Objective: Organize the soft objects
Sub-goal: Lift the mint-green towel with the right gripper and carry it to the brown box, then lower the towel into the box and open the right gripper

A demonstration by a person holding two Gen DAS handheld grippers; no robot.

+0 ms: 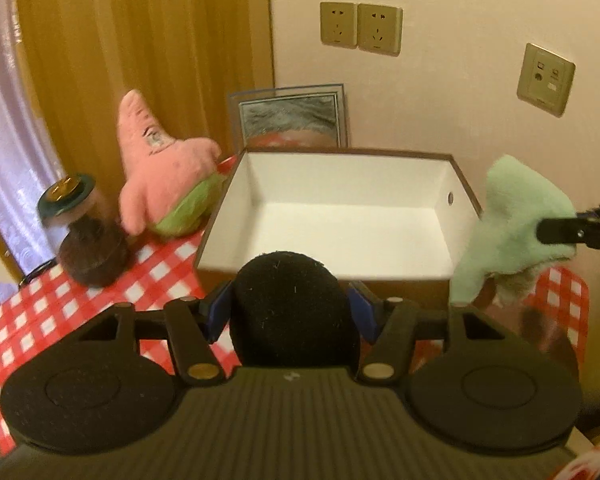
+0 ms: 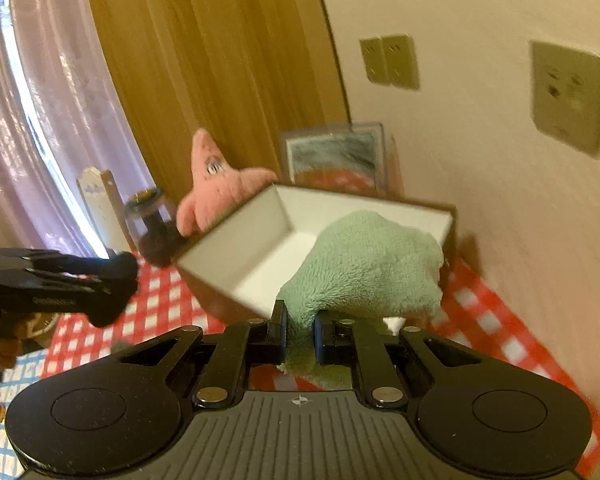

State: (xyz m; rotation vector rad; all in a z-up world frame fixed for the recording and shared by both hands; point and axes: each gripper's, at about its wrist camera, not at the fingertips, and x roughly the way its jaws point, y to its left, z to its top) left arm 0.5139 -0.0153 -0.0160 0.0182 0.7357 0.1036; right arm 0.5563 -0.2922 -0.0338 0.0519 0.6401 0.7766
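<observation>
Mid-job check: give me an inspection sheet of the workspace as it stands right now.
Surface: red-and-white checked tablecloth.
Job's things: open box, white inside, nothing in it; black soft object in the left gripper; green plush cloth in the right gripper, near the box's right side; pink star plush beside the box's left wall.
Clutter: lidded jar with dark contents; framed picture behind the box.
Grippers: both shut on their loads.
Cables: nothing seen.
Surroundings: yellow curtain, wall sockets.

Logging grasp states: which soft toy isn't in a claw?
The pink star-shaped plush, propped left of the white-lined open box. The black round plush and the mint-green fuzzy plush are each clamped in a claw.
</observation>
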